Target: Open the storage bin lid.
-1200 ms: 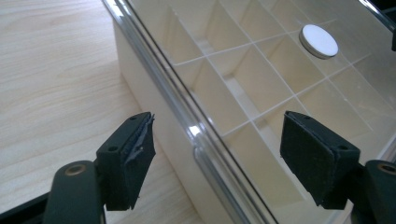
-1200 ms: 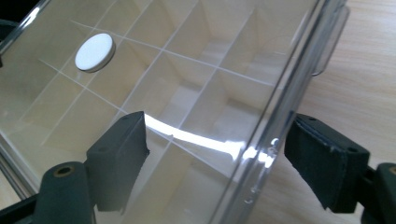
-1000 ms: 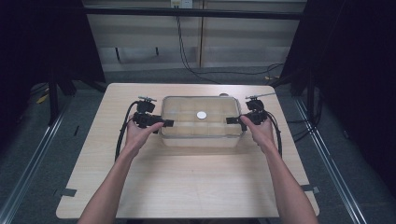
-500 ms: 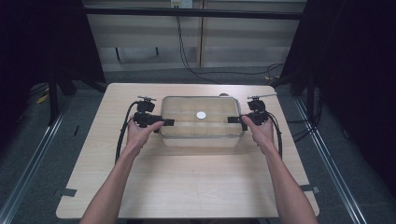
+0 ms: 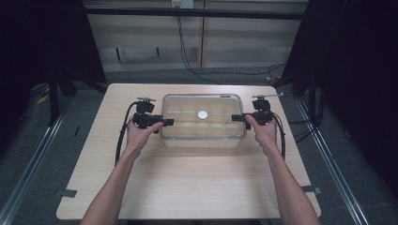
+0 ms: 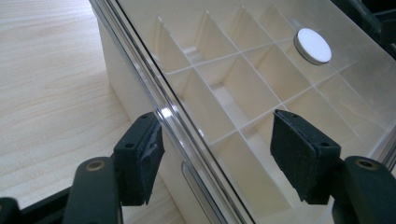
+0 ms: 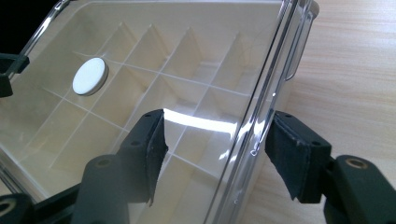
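Near edge: both forearms come in from the bottom of the high view and angle out to the two short ends of the box.

Left gripper [image 5: 164,122]: jaws apart, straddling the left rim of the clear lid [image 6: 261,70]. In the left gripper view one pad [image 6: 144,158] sits outside the box wall, the other over the lid, with a gap to the plastic on both sides. Not clamped.

Right gripper [image 5: 238,118]: same on the right end. Jaws apart, one pad [image 7: 289,158] outside over the table, the other above the lid. The rim edge runs between them. Can't tell if either pad touches the rim.

Box [image 5: 202,137]: clear-lidded divided organiser, white partitions forming a grid of compartments, sitting flat on the wooden table [image 5: 187,187], centred left to right, in the far half. Lid is on. White round disc [image 5: 202,114] at the lid's middle, between the two grippers.

Far side: gripper cables [image 5: 123,136] loop down along the outer sides of both hands. Beyond the table, a dark floor and a wall panel with hanging cable.
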A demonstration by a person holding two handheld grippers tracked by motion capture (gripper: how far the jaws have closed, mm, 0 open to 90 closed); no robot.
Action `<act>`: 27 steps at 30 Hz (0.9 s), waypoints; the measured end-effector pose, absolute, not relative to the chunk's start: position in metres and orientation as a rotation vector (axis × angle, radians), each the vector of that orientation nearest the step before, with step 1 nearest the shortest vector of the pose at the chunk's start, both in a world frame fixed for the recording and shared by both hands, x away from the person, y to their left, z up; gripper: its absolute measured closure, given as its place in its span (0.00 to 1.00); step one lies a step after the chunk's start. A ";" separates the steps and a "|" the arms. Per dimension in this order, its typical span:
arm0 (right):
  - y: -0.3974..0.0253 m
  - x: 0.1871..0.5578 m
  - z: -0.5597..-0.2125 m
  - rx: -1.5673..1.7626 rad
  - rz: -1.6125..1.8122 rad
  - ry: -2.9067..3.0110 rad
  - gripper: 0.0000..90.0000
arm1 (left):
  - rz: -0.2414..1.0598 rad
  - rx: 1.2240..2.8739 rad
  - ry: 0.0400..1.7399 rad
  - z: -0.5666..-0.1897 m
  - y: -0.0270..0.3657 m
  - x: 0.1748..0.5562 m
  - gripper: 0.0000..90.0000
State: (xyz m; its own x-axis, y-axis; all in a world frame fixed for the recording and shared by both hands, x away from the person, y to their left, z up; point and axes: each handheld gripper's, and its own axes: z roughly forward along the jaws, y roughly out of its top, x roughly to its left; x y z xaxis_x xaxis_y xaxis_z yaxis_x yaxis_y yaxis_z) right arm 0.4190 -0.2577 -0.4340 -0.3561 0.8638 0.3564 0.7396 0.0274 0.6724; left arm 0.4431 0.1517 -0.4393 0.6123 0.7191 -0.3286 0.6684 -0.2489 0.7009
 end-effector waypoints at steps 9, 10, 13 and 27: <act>-0.260 0.414 -0.426 1.658 1.289 2.110 0.50 | 0.088 1.951 1.075 -0.435 0.156 0.440 0.48; -0.260 0.414 -0.426 1.658 1.289 2.110 0.50 | 0.092 1.951 1.068 -0.434 0.157 0.439 0.48; -0.260 0.411 -0.423 1.646 1.309 2.099 0.52 | 0.094 1.935 1.068 -0.433 0.157 0.436 0.50; -0.270 0.396 -0.415 1.633 1.398 2.067 0.71 | 0.107 1.924 1.050 -0.426 0.164 0.427 0.60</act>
